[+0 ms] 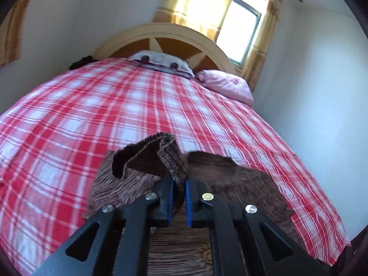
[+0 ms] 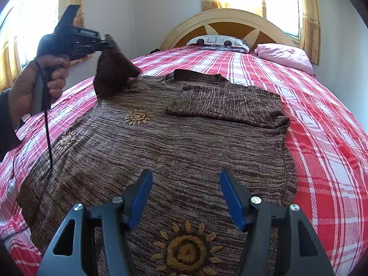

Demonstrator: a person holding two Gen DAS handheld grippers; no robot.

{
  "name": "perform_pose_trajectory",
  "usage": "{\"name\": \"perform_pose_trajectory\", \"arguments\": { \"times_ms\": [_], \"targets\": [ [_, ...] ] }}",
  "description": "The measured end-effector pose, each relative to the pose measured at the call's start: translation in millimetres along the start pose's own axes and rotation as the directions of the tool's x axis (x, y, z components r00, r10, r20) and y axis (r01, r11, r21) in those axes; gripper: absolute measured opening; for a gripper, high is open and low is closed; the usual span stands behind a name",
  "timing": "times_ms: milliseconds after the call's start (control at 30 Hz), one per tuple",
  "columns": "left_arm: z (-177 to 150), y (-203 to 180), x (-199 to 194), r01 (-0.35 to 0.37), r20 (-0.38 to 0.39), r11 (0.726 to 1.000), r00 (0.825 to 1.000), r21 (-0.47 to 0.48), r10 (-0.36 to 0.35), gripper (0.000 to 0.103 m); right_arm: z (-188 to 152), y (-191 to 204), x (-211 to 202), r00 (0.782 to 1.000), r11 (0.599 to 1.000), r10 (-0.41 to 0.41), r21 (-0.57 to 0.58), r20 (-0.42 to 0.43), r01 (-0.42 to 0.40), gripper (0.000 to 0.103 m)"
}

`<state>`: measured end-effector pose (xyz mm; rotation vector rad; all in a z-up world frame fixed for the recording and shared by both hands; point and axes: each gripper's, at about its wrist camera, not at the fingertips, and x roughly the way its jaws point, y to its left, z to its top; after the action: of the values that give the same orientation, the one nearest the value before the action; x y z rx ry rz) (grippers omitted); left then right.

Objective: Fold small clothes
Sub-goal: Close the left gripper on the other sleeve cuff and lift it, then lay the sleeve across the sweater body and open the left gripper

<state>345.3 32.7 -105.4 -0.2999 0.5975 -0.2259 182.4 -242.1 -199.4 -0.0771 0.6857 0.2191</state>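
Above the sweater (image 2: 174, 151), left gripper (image 1: 179, 185) pinches its sleeve (image 1: 149, 158); lay it straight across the chest while the right gripper (image 2: 186, 197) gapes empty.

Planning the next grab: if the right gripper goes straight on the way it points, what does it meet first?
Most likely the brown sweater lying flat on the bed; the open right gripper points down at its body. Nothing else shows between.

My right gripper (image 2: 186, 197) hangs open above the brown knit sweater (image 2: 174, 151) spread on the red plaid bedspread (image 2: 322, 142). One sleeve (image 2: 230, 108) lies folded across the chest. My left gripper (image 2: 108, 43) pinches the other sleeve (image 2: 112, 73), lifted.
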Motion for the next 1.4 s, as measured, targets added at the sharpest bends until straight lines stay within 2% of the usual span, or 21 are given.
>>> {"name": "perform_pose_trajectory", "arguments": {
  "times_ms": [167,267,367,400,433,533,600,633,667,700,767,867,933,1033,1133,1233,1400],
  "targets": [
    [-28.9,-34.2,39.3,0.043,-0.09,0.998,0.995,0.046,-0.039,0.009,-0.6,-1.8,1.6,1.0,1.0,0.002,0.01,-0.009,-0.002,0.062],
    [-47.8,-55.3,49.1,0.06,-0.148,0.993,0.988,0.102,-0.044,0.014,-0.9,-3.8,2.2,1.0,1.0,0.02,0.021,-0.013,-0.02,0.062],
    [-60.3,-68.5,45.3,0.092,-0.196,0.98,0.979,0.178,-0.057,0.041,-1.5,-6.9,2.6,0.999,0.999,0.038,0.038,-0.016,-0.037,0.062],
    [-61.8,-70.2,39.8,0.088,-0.186,0.977,0.981,0.194,-0.052,0.059,-1.6,-7.5,2.7,0.999,0.998,0.042,0.041,-0.017,-0.042,0.062],
    [-61.6,-69.2,32.8,0.078,-0.167,0.974,0.985,0.212,-0.042,0.069,-1.8,-7.7,2.7,0.999,0.998,0.045,0.042,-0.018,-0.044,0.062],
    [-54.3,-53.7,10.2,0.046,-0.102,0.967,0.995,0.249,-0.021,0.084,-2.3,-7.1,2.5,0.999,0.998,0.047,0.041,-0.021,-0.046,0.062],
    [-47.7,-36.9,5.6,-0.057,-0.057,0.954,0.995,0.294,0.077,0.095,-2.7,-7.1,2.5,0.999,0.998,0.049,0.042,-0.022,-0.048,0.062],
    [-45.0,-23.8,5.8,-0.15,-0.033,0.939,0.985,0.309,0.168,0.096,-2.5,-7.6,2.8,0.999,0.998,0.049,0.043,-0.023,-0.048,0.062],
    [-42.3,-8.7,7.8,-0.237,-0.017,0.918,0.967,0.317,0.255,0.096,-2.4,-8.5,2.4,0.999,0.998,0.047,0.046,-0.023,-0.046,0.062],
    [-39.4,11.6,11.9,-0.335,-0.005,0.885,0.935,0.324,0.356,0.096,-1.1,-8.8,0.9,0.999,0.998,0.031,0.05,-0.021,-0.03,0.062],
    [-37.7,48.3,22.8,-0.433,-0.042,0.851,0.884,0.296,0.465,0.095,4.2,-6.0,-3.4,0.999,0.999,0.017,0.041,-0.041,-0.015,0.062],
    [-45.9,87.8,39.3,-0.431,-0.166,0.867,0.863,0.249,0.477,0.096,28.3,8.2,-12.6,0.997,0.999,0.022,-0.029,-0.076,-0.024,0.062],
    [-50.4,98.3,40.4,-0.394,-0.199,0.898,0.881,0.198,0.43,0.097,55.9,18.4,-13.0,0.996,0.997,-0.008,-0.08,-0.093,0.001,0.062],
    [-53.8,89.1,42.1,-0.408,-0.183,0.881,0.872,0.239,0.453,0.098,99.9,23.5,4.2,0.994,0.998,0.028,-0.044,-0.107,-0.033,0.062],
    [-58.8,85.9,39.0,-0.411,-0.165,0.878,0.875,0.247,0.456,0.102,134.0,41.6,41.1,0.993,0.997,0.002,-0.079,-0.115,-0.011,0.062],
    [-58.5,96.3,35.4,-0.396,-0.181,0.896,0.884,0.202,0.432,0.103,150.3,67.4,90.1,0.988,0.993,-0.013,-0.118,-0.155,-0.005,0.062],
    [-56.3,102.3,42.2,-0.37,-0.204,0.914,0.894,0.166,0.399,0.103,151.9,94.5,157.8,0.972,0.987,-0.066,-0.161,-0.224,0.03,0.062]
  ]
}}
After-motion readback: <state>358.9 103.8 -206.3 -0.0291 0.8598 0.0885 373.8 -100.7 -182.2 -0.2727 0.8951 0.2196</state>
